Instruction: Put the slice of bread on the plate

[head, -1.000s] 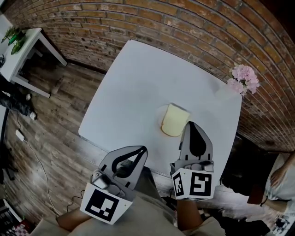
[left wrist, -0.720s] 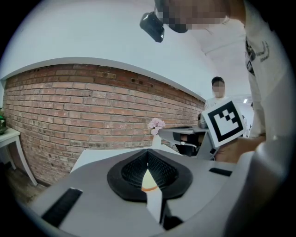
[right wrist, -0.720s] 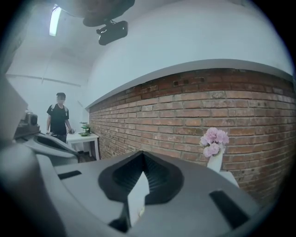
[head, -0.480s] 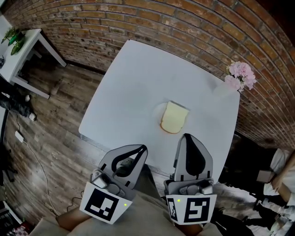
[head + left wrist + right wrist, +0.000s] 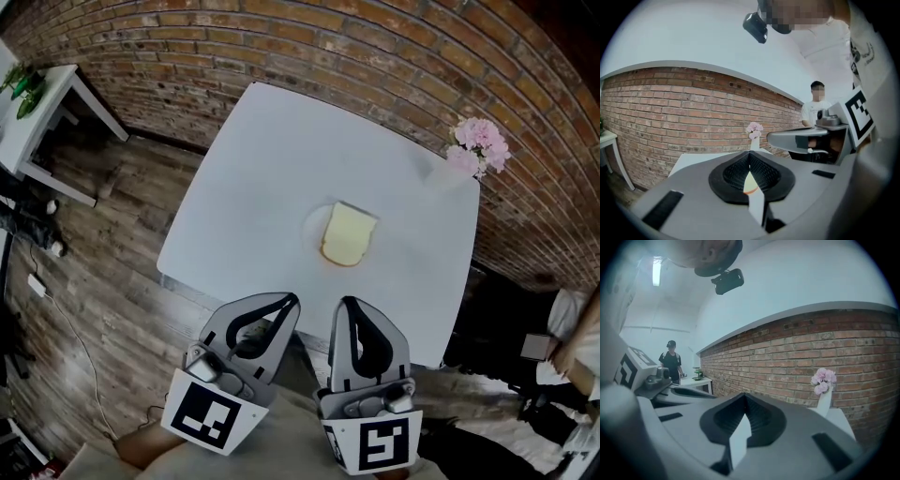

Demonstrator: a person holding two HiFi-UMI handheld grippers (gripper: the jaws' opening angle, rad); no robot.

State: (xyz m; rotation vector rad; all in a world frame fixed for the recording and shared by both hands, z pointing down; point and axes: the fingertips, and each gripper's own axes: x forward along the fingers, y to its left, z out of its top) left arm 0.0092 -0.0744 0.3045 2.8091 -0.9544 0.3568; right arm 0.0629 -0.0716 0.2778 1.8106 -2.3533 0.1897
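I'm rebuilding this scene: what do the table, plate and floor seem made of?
Table: smooth matte white top, likely laminate or painted board; no grain shows. Plate: white, ceramic or plastic, cannot tell which; only its rim shows around the bread slice. Floor: brown wood planks or wood-look laminate, with visible grain and seams.

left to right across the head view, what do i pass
small white side table → left gripper → pale yellow slice of bread lying on the round white plate → pink flowers in a white vase
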